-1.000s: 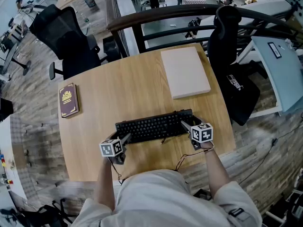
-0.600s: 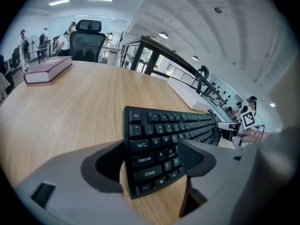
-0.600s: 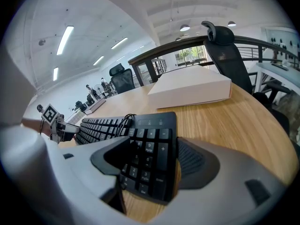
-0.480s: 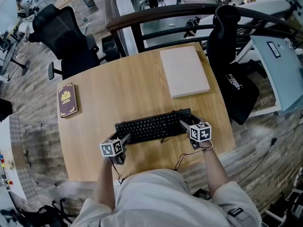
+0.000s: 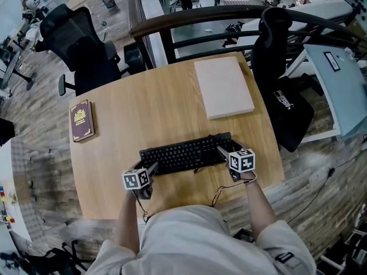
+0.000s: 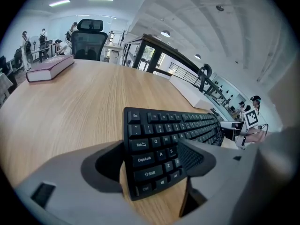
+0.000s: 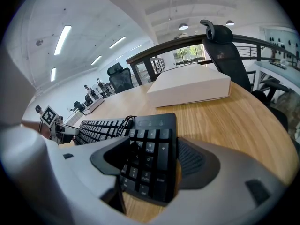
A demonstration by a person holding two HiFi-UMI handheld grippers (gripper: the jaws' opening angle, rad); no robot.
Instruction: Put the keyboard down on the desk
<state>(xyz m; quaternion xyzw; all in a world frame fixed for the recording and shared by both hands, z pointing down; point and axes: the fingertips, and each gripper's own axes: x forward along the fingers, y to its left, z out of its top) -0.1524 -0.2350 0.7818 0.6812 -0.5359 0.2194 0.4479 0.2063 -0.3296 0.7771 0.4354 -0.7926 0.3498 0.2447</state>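
A black keyboard [image 5: 184,152] lies crosswise near the front edge of the wooden desk [image 5: 155,107]. Whether it rests on the wood or hangs just over it, I cannot tell. My left gripper [image 5: 150,169] is shut on the keyboard's left end. In the left gripper view one jaw presses on the letter keys [image 6: 164,139] and the other sits under the edge, with the left gripper [image 6: 151,149] closed around that end. My right gripper [image 5: 223,152] is shut on the number-pad end [image 7: 150,149], and the right gripper [image 7: 152,151] has its jaws above and below it.
A flat white box [image 5: 223,87] lies at the desk's back right and a dark red book [image 5: 82,121] at its left edge. Black office chairs [image 5: 86,44] stand behind the desk, and another [image 5: 275,33] is at the right. A thin cable [image 5: 221,195] hangs off the front edge.
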